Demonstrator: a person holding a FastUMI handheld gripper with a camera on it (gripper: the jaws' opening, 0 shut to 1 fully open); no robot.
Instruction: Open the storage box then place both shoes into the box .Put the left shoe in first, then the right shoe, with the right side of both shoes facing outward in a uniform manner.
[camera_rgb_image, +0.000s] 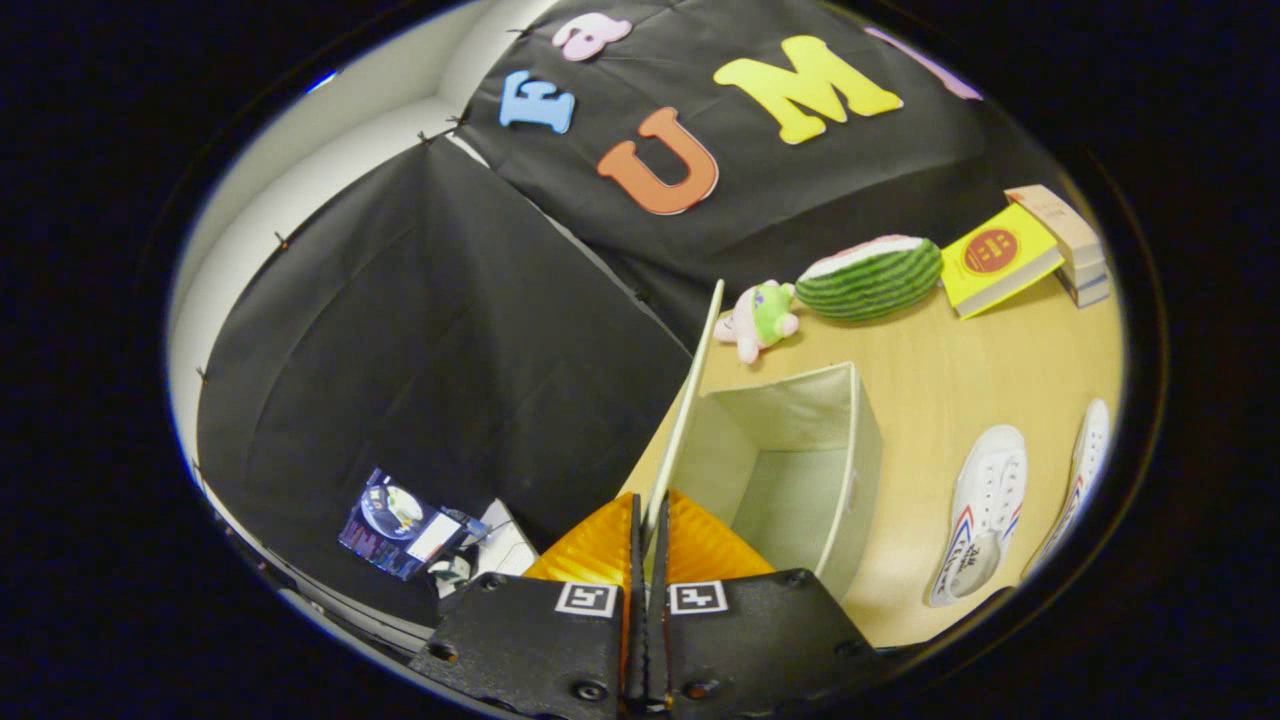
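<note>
My gripper (646, 520) is shut on the thin pale lid (690, 390) of the storage box, pinching its edge between both fingers. The lid stands swung up, nearly on edge, running away from the fingertips. Right of the lid the beige fabric box (800, 470) lies open and shows a bare inside. Two white canvas shoes with red and blue stripes lie on the wooden table to the right of the box: the nearer one (985, 510) beside the box, the other (1085, 470) farther right and partly cut off.
Beyond the box on the wooden table (950, 380) sit a small plush toy (760, 318), a watermelon-shaped cushion (872, 277) and a stack of books with a yellow one (1000, 258) leaning on it. Left of the fingers, below the table, lie a dark printed package (400, 525) and white items.
</note>
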